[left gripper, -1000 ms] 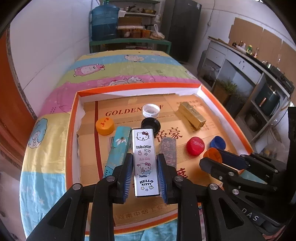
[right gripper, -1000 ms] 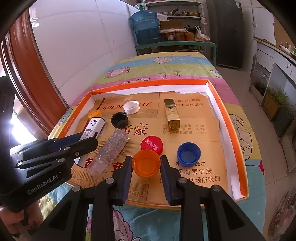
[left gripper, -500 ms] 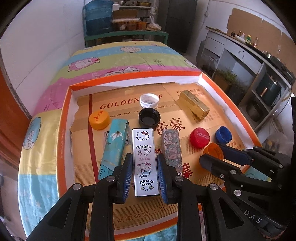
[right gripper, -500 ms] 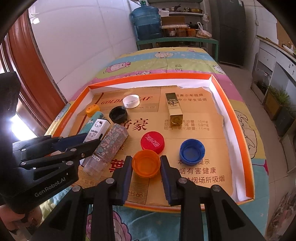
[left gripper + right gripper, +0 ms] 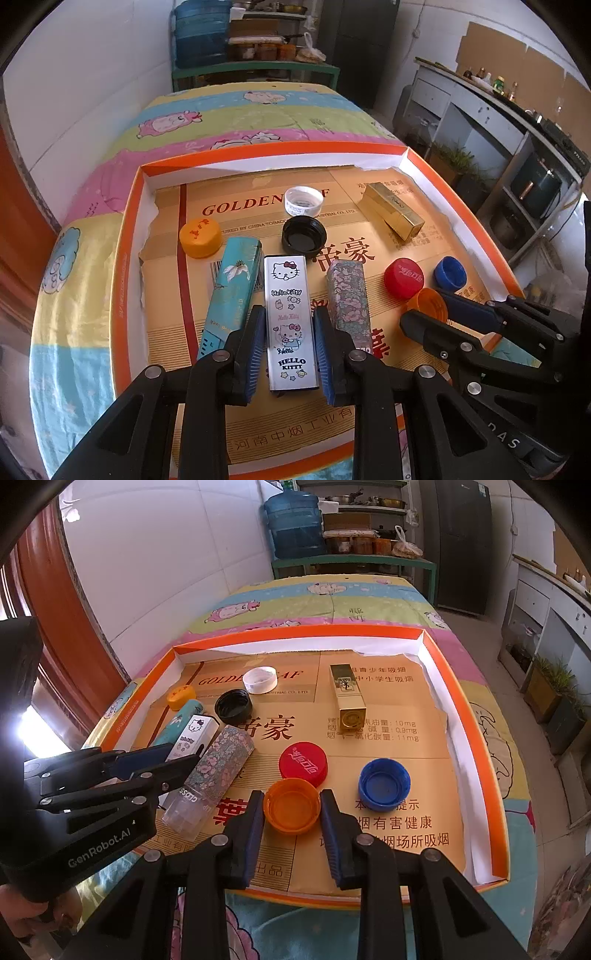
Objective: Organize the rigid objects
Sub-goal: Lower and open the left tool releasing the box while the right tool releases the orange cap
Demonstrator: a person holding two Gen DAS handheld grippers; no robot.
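The left gripper (image 5: 290, 349) has its blue pads closed against both long sides of the white Hello Kitty box (image 5: 290, 321), low and centre in the left wrist view, jaws only narrowly apart. The box lies flat on the cardboard tray (image 5: 129, 258), printed "Hello Kitty" twice down its face. Just left of it sits a teal box (image 5: 232, 291) with a white flower; just right, a floral tube (image 5: 349, 299). All three lie side by side, pointing up the frame.

Over in the right wrist view, the right gripper (image 5: 291, 825) pinches an orange cap (image 5: 291, 805), open side up, pads pressing on its left and right rim at lower centre. Touching it from above is a red cap (image 5: 303, 764) with white script; to the right, apart, a blue cap (image 5: 384, 783), hollow side up.

Further up the tray: a black cap (image 5: 303, 236) just beyond the Hello Kitty box, a white cap (image 5: 303, 201) above that, a yellow-orange cap (image 5: 200, 237) at left, and a gold box (image 5: 392, 215) lying at upper right, well apart from the rest.

The tray liner reads "GOLDEN", partly covered by the white cap, with large Chinese characters below. The left gripper's body in the right view reads "GenRobot.AI". The floral tube's clear end shows "GLOSS". A striped cartoon bedsheet (image 5: 332, 602) lies under the tray.
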